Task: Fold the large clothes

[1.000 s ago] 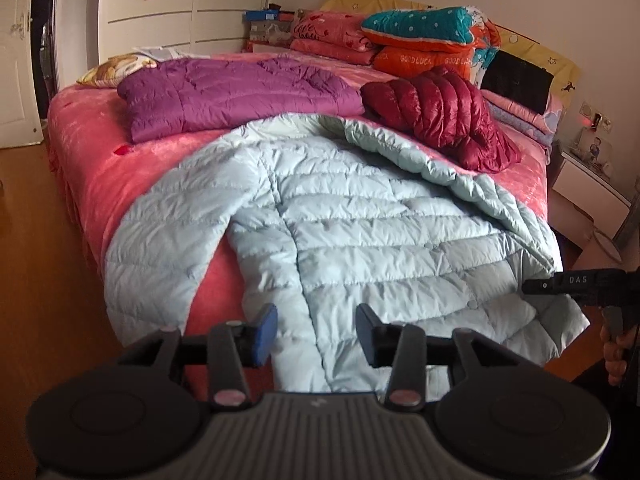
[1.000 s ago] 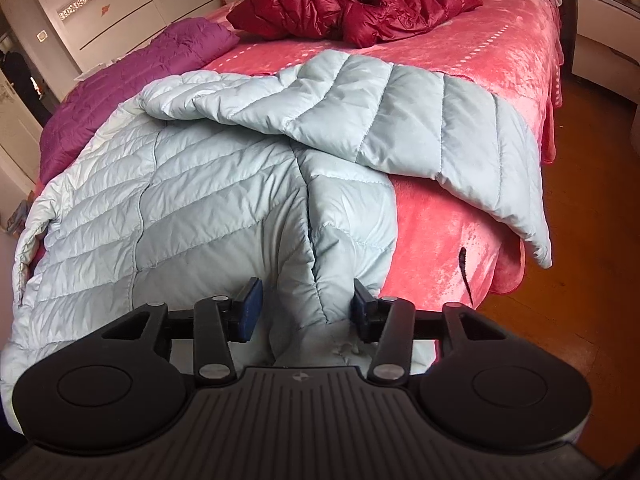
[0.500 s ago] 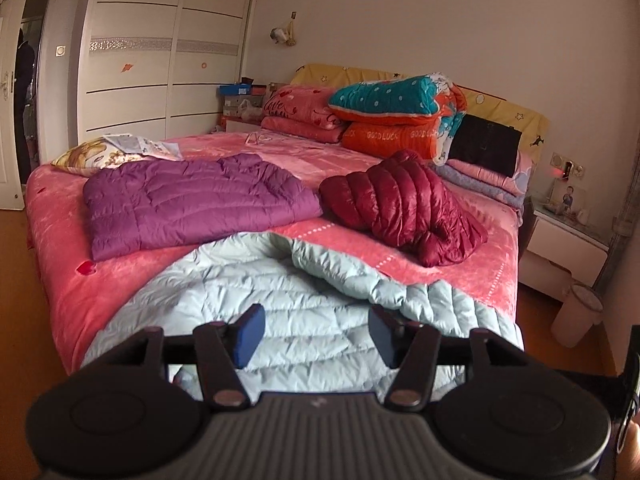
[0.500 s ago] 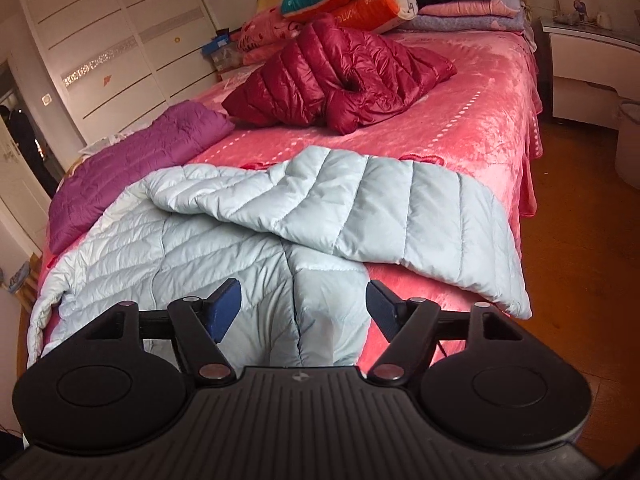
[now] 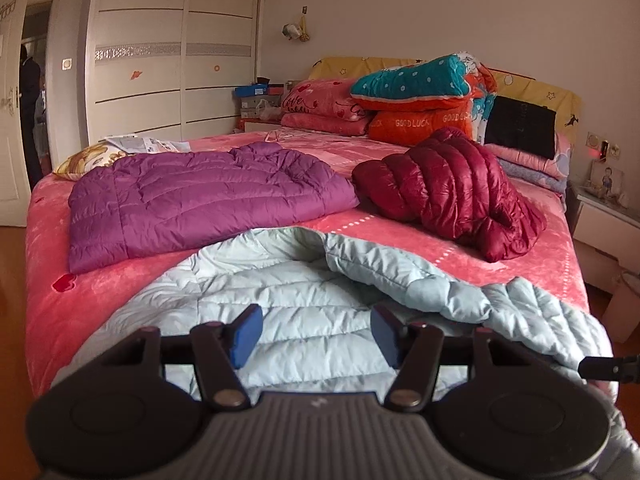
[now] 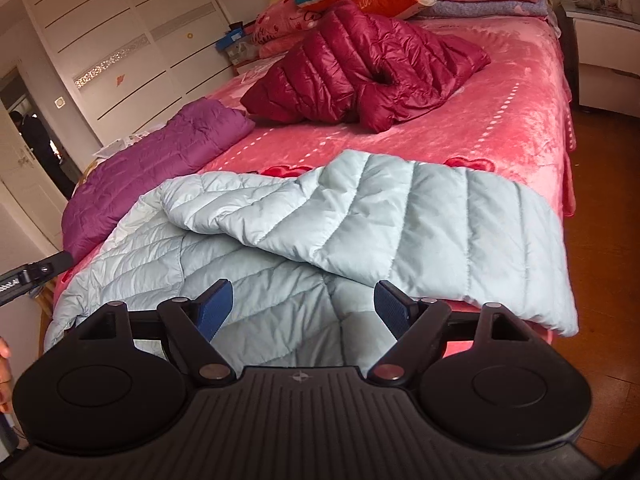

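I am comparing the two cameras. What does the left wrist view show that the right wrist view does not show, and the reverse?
Only the left wrist view shows the black cushion whole against the yellow headboard. Only the right wrist view shows the wooden floor to the right of the bed. Both share the light blue jacket, purple jacket, dark red jacket, and an open gripper: left gripper, right gripper.
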### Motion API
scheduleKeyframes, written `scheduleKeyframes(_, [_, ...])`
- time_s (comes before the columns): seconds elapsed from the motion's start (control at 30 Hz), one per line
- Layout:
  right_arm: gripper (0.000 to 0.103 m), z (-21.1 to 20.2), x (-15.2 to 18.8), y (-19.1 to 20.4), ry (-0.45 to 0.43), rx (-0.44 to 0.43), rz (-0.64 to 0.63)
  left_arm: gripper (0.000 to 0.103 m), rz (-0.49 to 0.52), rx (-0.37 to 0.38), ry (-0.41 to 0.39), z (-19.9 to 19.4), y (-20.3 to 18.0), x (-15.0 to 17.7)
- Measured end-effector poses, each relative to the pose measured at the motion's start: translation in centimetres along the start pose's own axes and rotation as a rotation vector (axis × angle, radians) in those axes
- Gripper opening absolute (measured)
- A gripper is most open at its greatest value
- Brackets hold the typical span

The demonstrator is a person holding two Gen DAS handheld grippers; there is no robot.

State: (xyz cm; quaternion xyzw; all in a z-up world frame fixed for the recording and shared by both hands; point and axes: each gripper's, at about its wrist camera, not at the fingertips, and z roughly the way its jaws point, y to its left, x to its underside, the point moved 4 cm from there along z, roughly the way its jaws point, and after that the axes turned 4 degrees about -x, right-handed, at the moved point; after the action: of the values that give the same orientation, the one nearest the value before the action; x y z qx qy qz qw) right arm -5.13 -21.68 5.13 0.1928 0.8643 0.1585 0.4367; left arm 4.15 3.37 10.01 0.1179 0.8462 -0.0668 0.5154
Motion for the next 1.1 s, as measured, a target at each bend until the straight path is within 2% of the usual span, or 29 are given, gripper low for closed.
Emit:
scheduleKeyframes(0.07, [0.092,1.5,0.2,0.3,0.029,0.015,0.007,0.060,0.023,0.002,-0.012,1.2,0.1,0.0])
scheduleKeyframes(0.17, [0.088,3.2,0.7,0.0,0.047,0.096,-0.003,0.060,0.036,0.017,-0.018,3.0,0.5,0.4])
scheduleKeyframes(0.27, [0.085,4.2,0.2,-0.3,0.030,0.153,-0.019,0.060,0.026,0.032,0.011,4.9,1.2,1.1])
scheduleKeyframes(0.37, [0.084,5.8,-1.4,0.2,-0.008,0.244,-0.099,0.060,-0.004,0.048,0.035,6.2,2.2,1.7])
scheduleKeyframes(0.47, [0.085,7.6,-4.1,0.6,-0.041,0.334,-0.180,0.060,-0.039,0.051,0.078,7.6,2.9,2.4])
scheduleKeyframes(0.6, [0.086,10.6,-9.7,1.0,-0.128,0.442,-0.260,0.060,-0.089,0.073,0.138,9.1,3.2,3.2])
scheduleKeyframes(0.73, [0.085,13.8,-15.7,0.9,-0.208,0.511,-0.271,0.061,-0.103,0.090,0.164,9.9,3.3,3.4])
scheduleKeyframes(0.8, [0.087,15.7,-18.0,0.8,-0.221,0.548,-0.278,0.063,-0.109,0.099,0.175,10.1,3.2,3.5])
scheduleKeyframes(0.9, [0.092,18.2,-19.1,0.8,-0.196,0.597,-0.302,0.064,-0.108,0.108,0.187,10.5,3.1,3.7])
scheduleKeyframes(0.97, [0.092,19.2,-18.8,1.5,-0.195,0.610,-0.328,0.064,-0.116,0.116,0.191,10.5,3.2,3.7])
scheduleKeyframes(1.0, [0.092,19.0,-18.1,2.0,-0.205,0.588,-0.325,0.064,-0.121,0.122,0.192,10.5,3.3,3.7])
scheduleKeyframes(1.1, [0.093,19.1,-16.2,4.5,-0.211,0.466,-0.337,0.063,-0.139,0.133,0.192,10.4,3.8,3.6])
